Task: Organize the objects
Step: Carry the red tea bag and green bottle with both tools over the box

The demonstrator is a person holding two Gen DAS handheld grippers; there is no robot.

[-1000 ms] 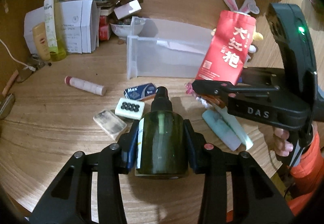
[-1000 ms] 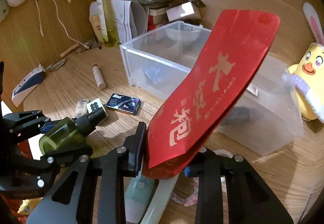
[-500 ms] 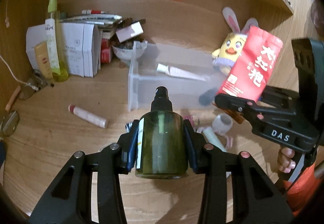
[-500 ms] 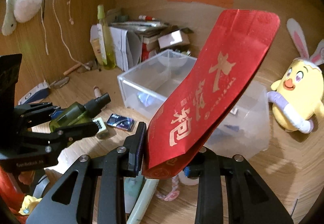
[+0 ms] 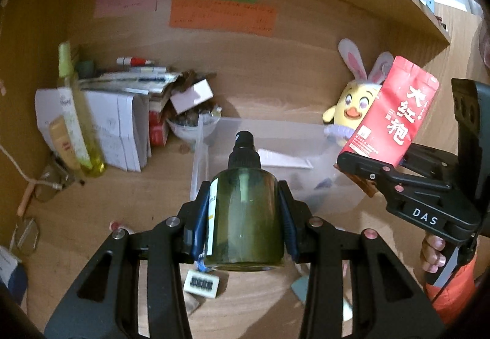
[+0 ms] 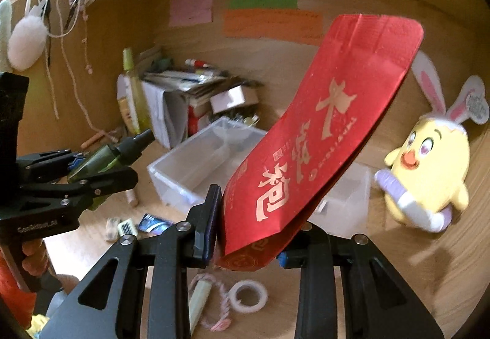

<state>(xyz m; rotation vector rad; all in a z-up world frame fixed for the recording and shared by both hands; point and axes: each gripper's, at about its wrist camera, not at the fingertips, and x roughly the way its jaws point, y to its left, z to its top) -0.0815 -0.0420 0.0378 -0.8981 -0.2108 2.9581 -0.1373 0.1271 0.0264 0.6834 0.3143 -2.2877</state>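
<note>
Grippers clamped — left (image 5: 245, 210) on spray bottle (image 5: 245, 216), right (image 6: 248, 234) on red pouch (image 6: 318, 136)

Home desk nook, plush chick (image 6: 425, 173), sticky notes (image 5: 222, 17)

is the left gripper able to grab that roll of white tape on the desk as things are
Probably not yet: the left gripper is shut on the green spray bottle, so its jaws are occupied. The white tape roll lies uncovered.
</note>
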